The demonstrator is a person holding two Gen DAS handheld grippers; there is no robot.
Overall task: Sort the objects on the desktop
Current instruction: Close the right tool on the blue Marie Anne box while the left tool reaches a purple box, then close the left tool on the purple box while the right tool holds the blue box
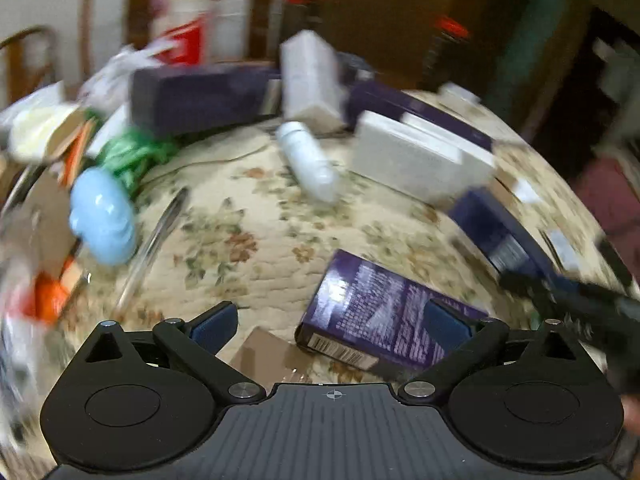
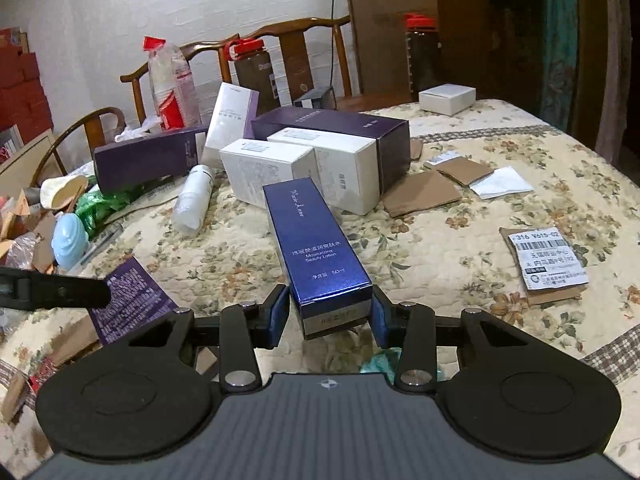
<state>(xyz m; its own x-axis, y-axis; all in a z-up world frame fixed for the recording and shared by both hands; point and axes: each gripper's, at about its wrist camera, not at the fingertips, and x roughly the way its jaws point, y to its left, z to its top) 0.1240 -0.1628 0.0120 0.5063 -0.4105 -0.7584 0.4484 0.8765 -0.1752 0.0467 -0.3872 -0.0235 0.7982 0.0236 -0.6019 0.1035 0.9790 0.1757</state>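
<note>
The left gripper point(image 1: 334, 322) hangs with its jaws spread wide and nothing between the blue pads point(image 1: 216, 326); its view is smeared with blur. Under it a purple box point(image 1: 384, 320) lies flat on the table, its face of small white print up and a barcode on the near end. In the right wrist view that same box sits at the left edge, beside the dark tip of the left gripper.

The right gripper point(image 2: 330, 314) pinches the near end of a blue lotion box point(image 2: 316, 240). This box is long and slim, glossy deep blue, with white lettering that reads "Moisturizing Beauty Lotion" and a pale band at the clamped end. It points away from the camera, its far end close to the white boxes point(image 2: 304, 168).

From the left of the table: a pale blue toy point(image 2: 70, 240), crumpled green plastic point(image 2: 100, 204), a white bottle point(image 2: 194, 198) lying on its side, a long purple box point(image 2: 148, 162), then the white boxes with a larger purple box point(image 2: 344, 128) behind them. Brown card scraps point(image 2: 420, 194) and a shipping label point(image 2: 550, 258) lie to the right.

The table wears a cream quilted cloth point(image 2: 460, 240) with a flower print. Behind it stand wooden chairs point(image 2: 304, 40), red-capped jars point(image 2: 254, 68) and a white brick wall point(image 2: 120, 8).
</note>
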